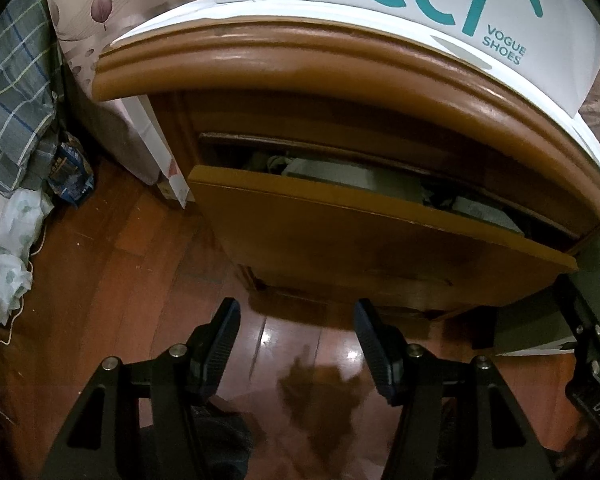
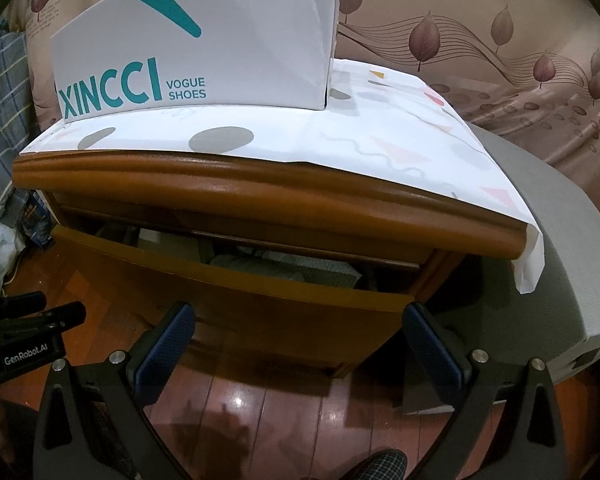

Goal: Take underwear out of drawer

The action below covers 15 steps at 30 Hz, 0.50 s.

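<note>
Your right wrist view shows the patterned cloth (image 2: 400,136) and shoe box (image 2: 196,40) on the nightstand, while your left view shows a plaid blanket (image 1: 16,92) beside it. Your left gripper (image 1: 296,312) and right gripper (image 2: 298,320) both hang wide open, holding nothing, just before the drawer (image 1: 372,240). The drawer stands partly open, with pale folded underwear (image 1: 340,176) inside.

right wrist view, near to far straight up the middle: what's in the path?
right gripper → drawer front → folded clothes in the drawer → cabinet top edge → patterned cover → shoe box
</note>
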Tool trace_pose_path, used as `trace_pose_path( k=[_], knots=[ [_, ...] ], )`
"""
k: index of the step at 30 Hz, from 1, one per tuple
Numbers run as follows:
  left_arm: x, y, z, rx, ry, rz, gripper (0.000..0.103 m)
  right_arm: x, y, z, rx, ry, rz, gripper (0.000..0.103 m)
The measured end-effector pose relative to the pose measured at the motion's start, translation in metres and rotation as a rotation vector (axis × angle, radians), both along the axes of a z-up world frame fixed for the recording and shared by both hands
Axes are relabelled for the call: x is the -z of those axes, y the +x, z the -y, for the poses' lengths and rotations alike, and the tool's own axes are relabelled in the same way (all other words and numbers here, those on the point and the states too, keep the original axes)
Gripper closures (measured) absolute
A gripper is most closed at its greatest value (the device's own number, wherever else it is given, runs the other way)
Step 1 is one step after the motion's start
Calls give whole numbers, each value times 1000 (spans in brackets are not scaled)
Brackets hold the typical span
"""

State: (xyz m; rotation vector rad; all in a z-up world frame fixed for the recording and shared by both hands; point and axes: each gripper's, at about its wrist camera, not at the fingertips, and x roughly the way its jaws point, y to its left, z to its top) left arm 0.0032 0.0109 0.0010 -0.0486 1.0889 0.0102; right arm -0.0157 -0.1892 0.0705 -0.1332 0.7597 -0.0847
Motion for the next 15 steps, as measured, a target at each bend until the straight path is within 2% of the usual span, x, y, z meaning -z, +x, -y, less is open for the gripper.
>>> trace_pose_path(
  k=[3, 7, 15],
  knots=[
    [-1, 0, -2, -7, -20, 2, 43, -1, 0, 1, 2, 6, 0, 0],
    [-3, 1, -10, -28, -94, -3, 43, -5, -2, 5, 12, 13, 29, 0],
    [-5, 3, -44, -142, -381, -31, 43, -24, -11, 26, 53, 116, 84, 0]
  ],
)
